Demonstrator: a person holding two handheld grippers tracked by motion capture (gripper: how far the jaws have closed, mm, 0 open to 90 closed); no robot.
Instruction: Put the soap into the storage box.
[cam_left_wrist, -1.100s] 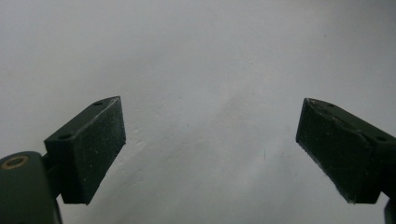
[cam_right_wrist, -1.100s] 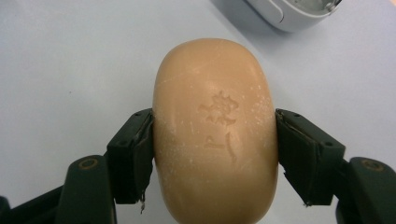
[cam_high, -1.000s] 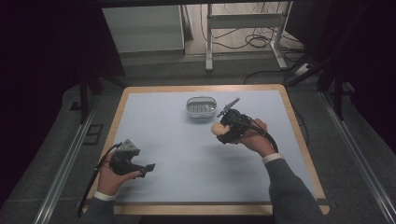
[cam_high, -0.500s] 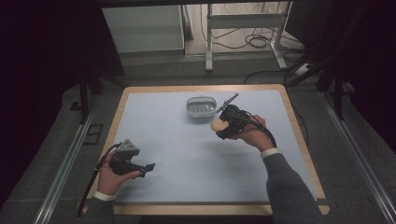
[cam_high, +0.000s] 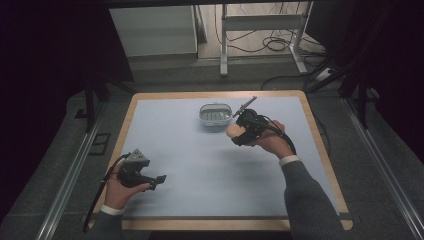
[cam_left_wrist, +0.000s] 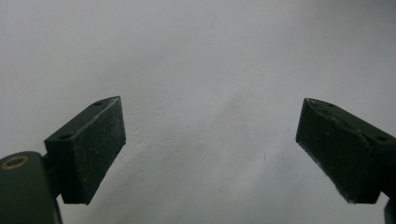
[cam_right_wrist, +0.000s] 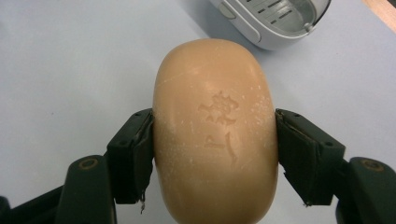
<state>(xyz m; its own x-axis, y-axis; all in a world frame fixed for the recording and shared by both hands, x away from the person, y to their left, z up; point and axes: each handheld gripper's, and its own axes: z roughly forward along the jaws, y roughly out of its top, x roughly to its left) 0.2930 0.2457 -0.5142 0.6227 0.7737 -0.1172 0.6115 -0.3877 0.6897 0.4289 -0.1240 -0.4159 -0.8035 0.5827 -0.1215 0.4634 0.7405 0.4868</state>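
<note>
Soap is what this moment turns on: a tan oval soap bar (cam_right_wrist: 215, 135) with a stamped mark on its face, carried above the desk (cam_high: 200, 165).

At the left, the left hand-held gripper (cam_high: 156, 180) sits low over the near-left part of the desk, jaws spread wide with nothing between them; it has kept its place over the last second.

In the middle, toward the far edge, stands a pale grey soap dish (cam_high: 215, 114) with a slotted insert, nothing in it.

At the right, the right hand-held gripper (cam_high: 236, 135) has shifted a little up and toward the dish since a second ago. Its jaws are closed partway against the bar's two long sides, pressing it firmly. The bar now hangs just beside the dish's near rim, not yet over it. Judging by that approach, setting the soap into the dish looks to be the aim, nearly within reach.
</note>
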